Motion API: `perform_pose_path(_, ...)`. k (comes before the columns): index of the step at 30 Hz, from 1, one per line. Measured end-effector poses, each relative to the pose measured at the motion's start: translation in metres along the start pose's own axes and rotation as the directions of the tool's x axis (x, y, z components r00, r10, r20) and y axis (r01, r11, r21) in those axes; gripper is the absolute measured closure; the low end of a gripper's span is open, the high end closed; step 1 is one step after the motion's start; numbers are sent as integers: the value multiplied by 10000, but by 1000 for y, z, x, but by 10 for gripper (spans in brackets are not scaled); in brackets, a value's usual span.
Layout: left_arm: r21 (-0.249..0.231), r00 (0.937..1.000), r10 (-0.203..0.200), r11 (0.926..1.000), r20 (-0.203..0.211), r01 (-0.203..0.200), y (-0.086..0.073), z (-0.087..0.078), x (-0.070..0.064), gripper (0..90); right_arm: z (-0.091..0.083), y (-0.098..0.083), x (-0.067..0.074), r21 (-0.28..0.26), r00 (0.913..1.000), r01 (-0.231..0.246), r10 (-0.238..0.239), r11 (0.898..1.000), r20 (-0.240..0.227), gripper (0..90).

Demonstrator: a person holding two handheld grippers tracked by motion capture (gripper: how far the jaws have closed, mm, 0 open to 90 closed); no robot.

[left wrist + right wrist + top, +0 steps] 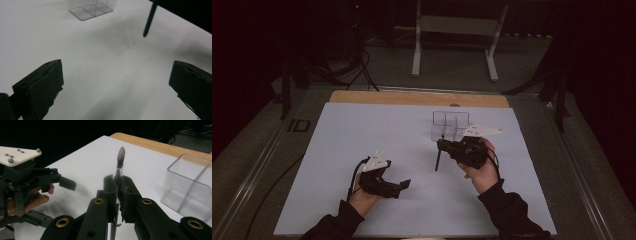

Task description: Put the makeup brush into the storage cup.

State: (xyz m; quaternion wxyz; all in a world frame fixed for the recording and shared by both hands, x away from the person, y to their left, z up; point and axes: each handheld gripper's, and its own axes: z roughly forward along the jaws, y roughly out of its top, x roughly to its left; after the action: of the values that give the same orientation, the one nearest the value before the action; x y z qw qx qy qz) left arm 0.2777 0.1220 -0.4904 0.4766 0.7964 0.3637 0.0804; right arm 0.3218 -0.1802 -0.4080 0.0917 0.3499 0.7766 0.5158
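My right gripper [443, 145] [119, 195] is shut on a thin dark brush [438, 161] [121, 155]. The bristle end sticks up past the jaws in the right gripper view, and the dark handle hangs down towards the sheet [150, 18]. Just behind that hand stands a clear plastic box [451, 125] [91, 8] [192, 185] with dividers inside. My left gripper [398, 186] [116, 82] [60, 203] hovers low over the near left part of the sheet. Its jaws are open wide with nothing between them.
A white sheet [362, 130] covers the table, with a strip of wooden edge [412, 97] at the far side. A white metal frame [457, 25] stands on the floor beyond. Dark stands and cables flank the table.
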Motion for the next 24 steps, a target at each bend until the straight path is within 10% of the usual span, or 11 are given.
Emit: perform_pose_path(24,-213,9999,-105,9997,120,108,-1,-2,4,9,-42,45,-25,-981,9943,664,-576,9930,901,843)
